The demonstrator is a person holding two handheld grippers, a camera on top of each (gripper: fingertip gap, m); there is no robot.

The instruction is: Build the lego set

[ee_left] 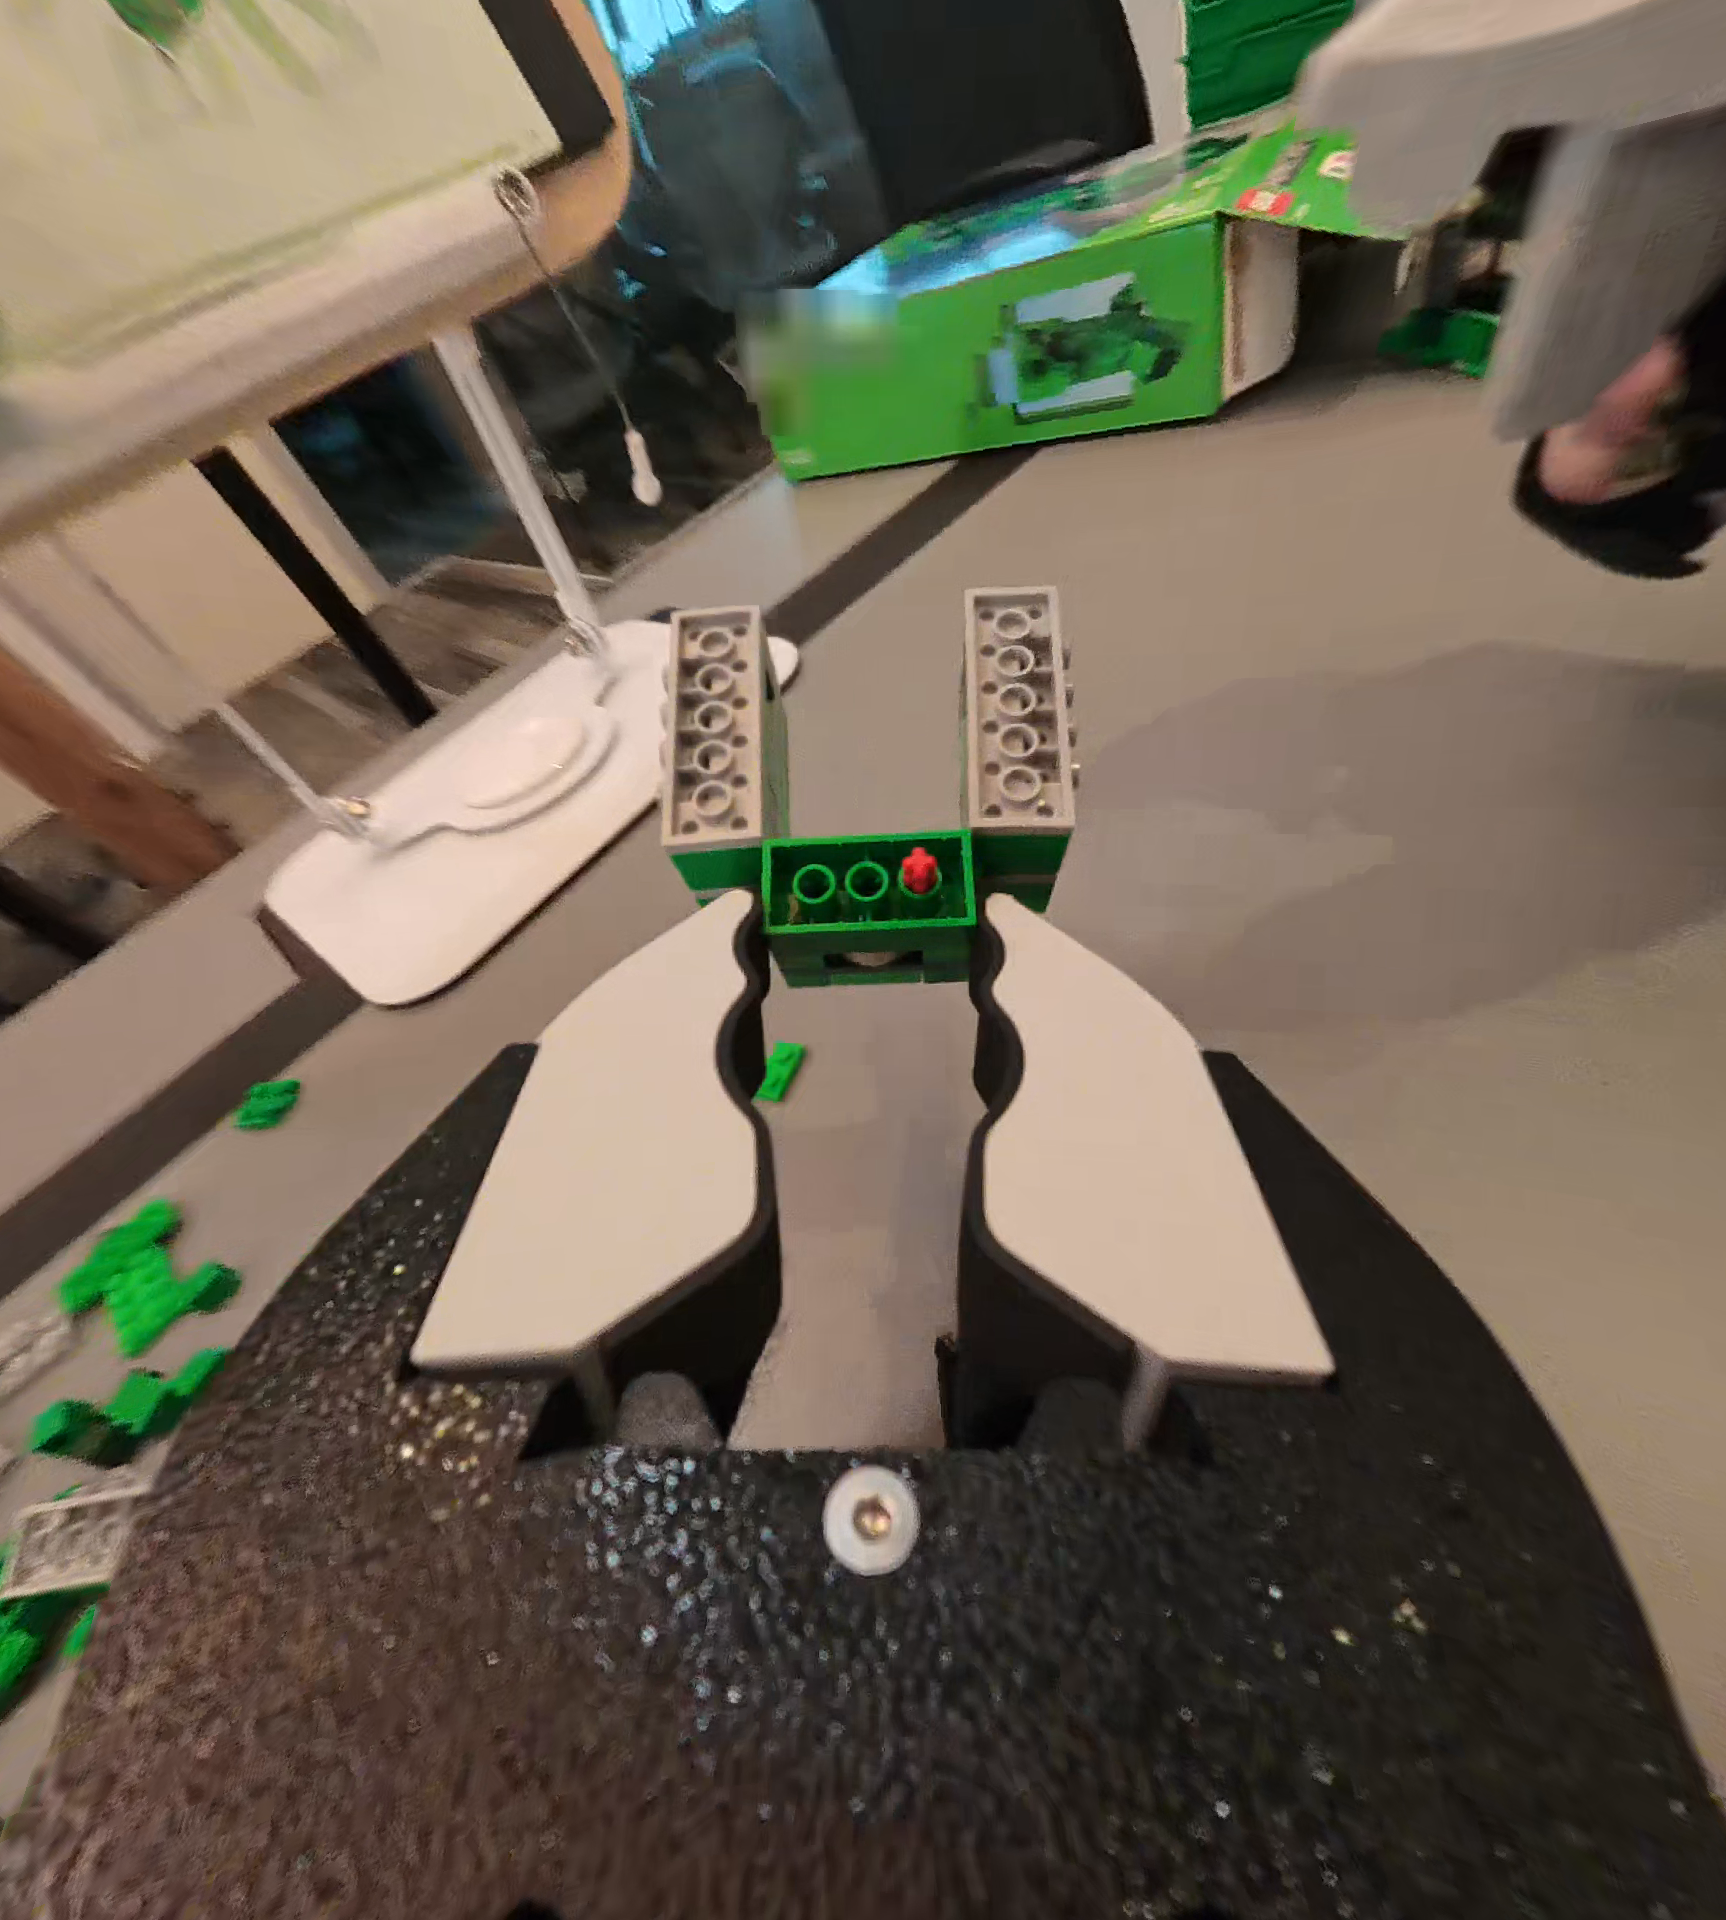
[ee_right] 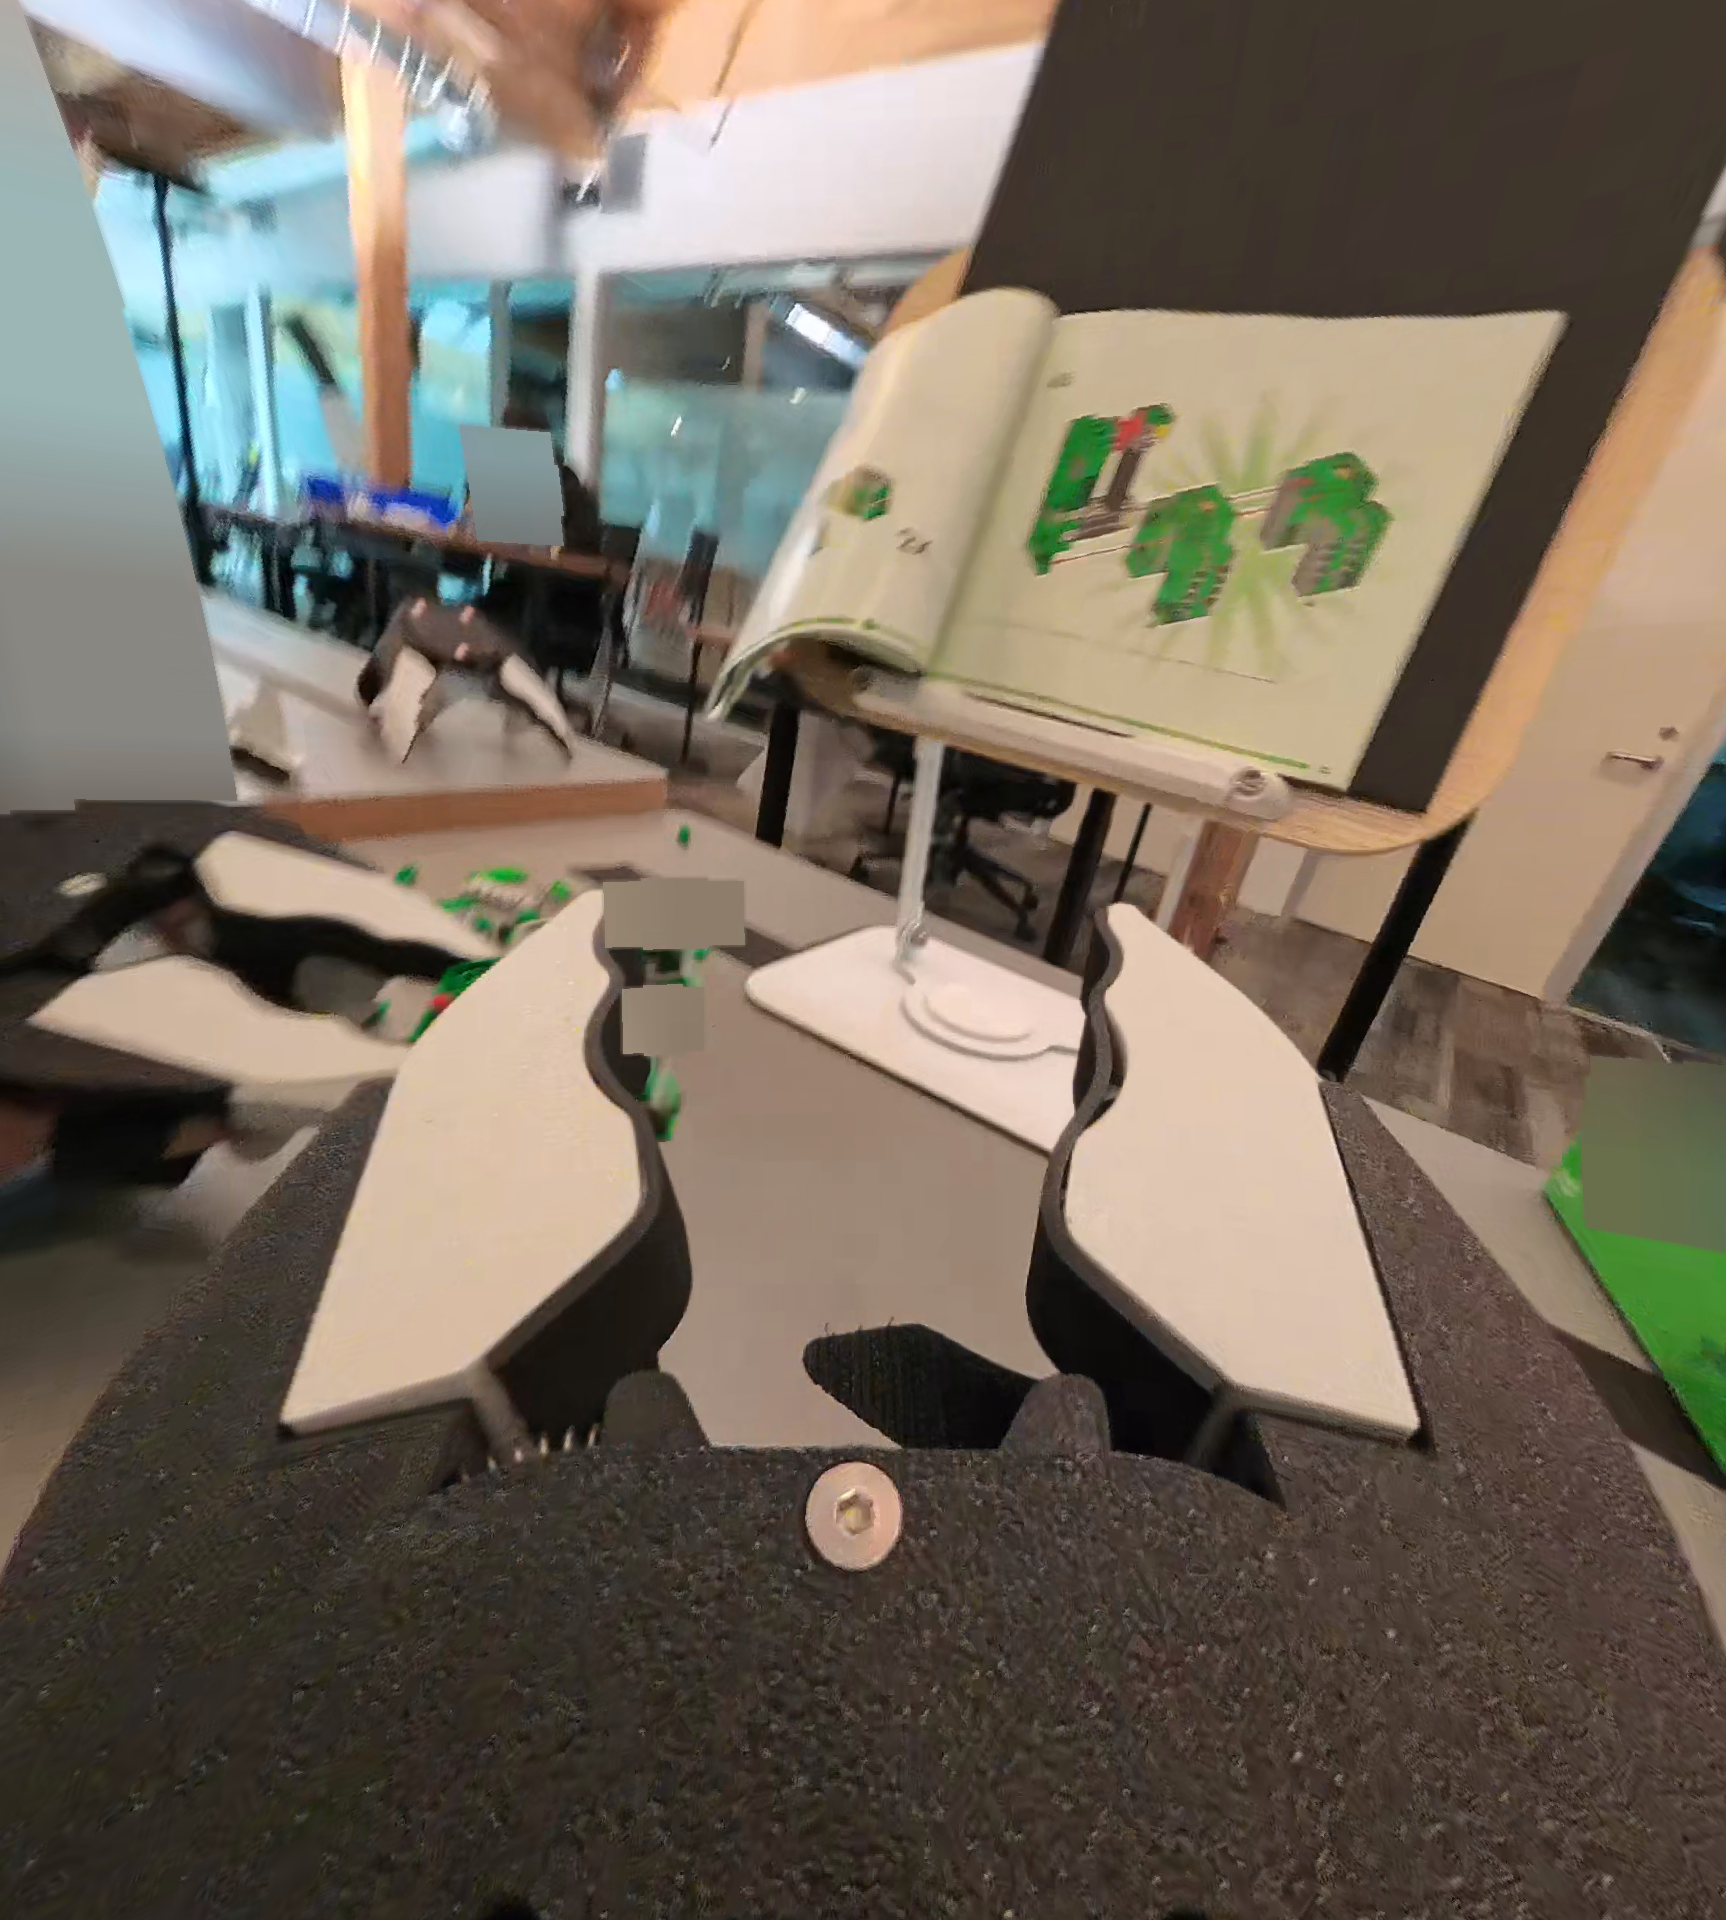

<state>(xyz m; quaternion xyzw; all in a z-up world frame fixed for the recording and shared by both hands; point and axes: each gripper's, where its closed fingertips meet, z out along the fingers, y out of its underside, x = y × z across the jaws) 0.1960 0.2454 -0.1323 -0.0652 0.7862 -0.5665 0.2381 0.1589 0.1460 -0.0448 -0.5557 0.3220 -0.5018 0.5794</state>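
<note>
My left gripper (ee_left: 869, 935) is shut on a green Lego assembly (ee_left: 864, 914) and holds it above the grey table (ee_left: 1358, 1039). The assembly is seen from its underside. Two grey plates (ee_left: 713, 727) stick out from it, one on each side, and a small red pin (ee_left: 919, 868) sits in one of its tubes. My right gripper (ee_right: 854, 920) is open and empty above the table. The left gripper (ee_right: 246, 977) also shows at the left of the right wrist view, with the assembly mostly hidden behind my right gripper's left finger.
Loose green bricks (ee_left: 142, 1288) lie at the left of the table. An open instruction booklet (ee_right: 1202, 540) rests on a white stand (ee_right: 942, 1018). A green set box (ee_left: 1025, 332) lies at the far side. The other gripper (ee_left: 1565, 208), held by a hand, is at the upper right.
</note>
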